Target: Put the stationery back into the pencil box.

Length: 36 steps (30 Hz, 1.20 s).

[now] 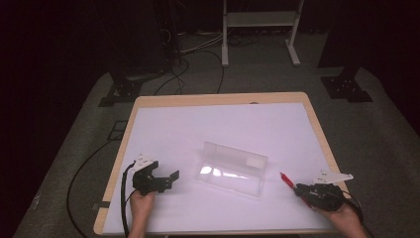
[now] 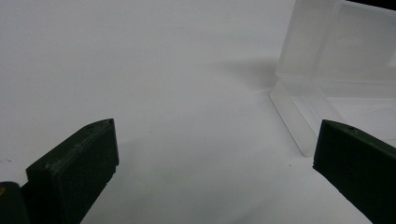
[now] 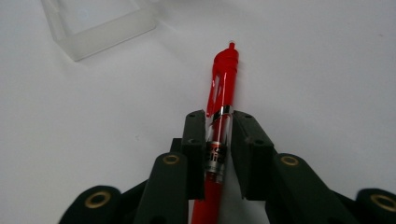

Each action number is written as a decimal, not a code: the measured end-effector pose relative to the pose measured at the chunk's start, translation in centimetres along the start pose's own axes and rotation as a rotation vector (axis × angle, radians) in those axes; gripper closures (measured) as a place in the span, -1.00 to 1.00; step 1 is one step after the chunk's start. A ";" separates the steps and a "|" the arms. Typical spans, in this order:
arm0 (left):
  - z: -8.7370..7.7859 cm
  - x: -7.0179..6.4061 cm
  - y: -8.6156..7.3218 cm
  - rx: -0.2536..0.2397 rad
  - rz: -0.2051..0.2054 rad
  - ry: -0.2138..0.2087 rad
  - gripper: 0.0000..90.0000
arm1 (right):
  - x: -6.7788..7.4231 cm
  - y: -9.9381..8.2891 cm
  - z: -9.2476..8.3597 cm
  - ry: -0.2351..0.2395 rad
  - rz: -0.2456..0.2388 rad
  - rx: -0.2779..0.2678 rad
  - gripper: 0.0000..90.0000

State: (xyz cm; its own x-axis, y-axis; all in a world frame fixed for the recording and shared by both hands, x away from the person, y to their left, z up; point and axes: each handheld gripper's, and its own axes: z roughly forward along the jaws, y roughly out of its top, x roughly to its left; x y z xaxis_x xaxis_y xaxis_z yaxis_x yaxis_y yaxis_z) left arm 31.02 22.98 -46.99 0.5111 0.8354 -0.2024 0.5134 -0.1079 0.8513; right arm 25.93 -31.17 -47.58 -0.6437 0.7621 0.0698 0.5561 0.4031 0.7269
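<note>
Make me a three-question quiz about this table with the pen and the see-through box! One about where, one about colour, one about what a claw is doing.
1. Where is the clear plastic box?
A. On the white table top, between the two claws
B. On the floor
C. Inside the left claw

2. What colour is the pen?
A. Blue
B. Red
C. Green

3. What is the right claw doing?
A. Standing wide open over bare table
B. Holding the box lid
C. Gripping the pen around its barrel

Answers:
1. A, the high view shows the box lying open in the middle, with the left claw on one side and the right claw on the other.
2. B, its clip and body are bright red in the right gripper view.
3. C, both jaws press against the pen's sides.
</note>
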 end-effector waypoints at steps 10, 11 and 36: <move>0.0 0.0 0.0 -0.003 -0.005 0.000 -1.00 | 0.0 0.0 -0.1 0.008 0.015 -0.006 0.75; 0.0 0.0 0.0 -0.003 -0.007 0.001 -1.00 | 0.0 0.0 -0.1 0.008 0.015 -0.008 0.75; 0.0 0.0 0.0 -0.001 -0.005 0.000 -1.00 | 2.3 2.5 -2.1 0.113 -0.041 -0.064 0.75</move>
State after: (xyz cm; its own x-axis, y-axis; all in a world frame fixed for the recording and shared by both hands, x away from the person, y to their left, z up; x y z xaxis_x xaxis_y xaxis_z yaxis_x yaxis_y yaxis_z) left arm 31.05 22.96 -47.00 0.5084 0.8360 -0.2066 0.5152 -0.1031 0.8508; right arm 24.75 -29.49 -44.17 -0.7225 0.6820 0.1132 0.4958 0.3971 0.7723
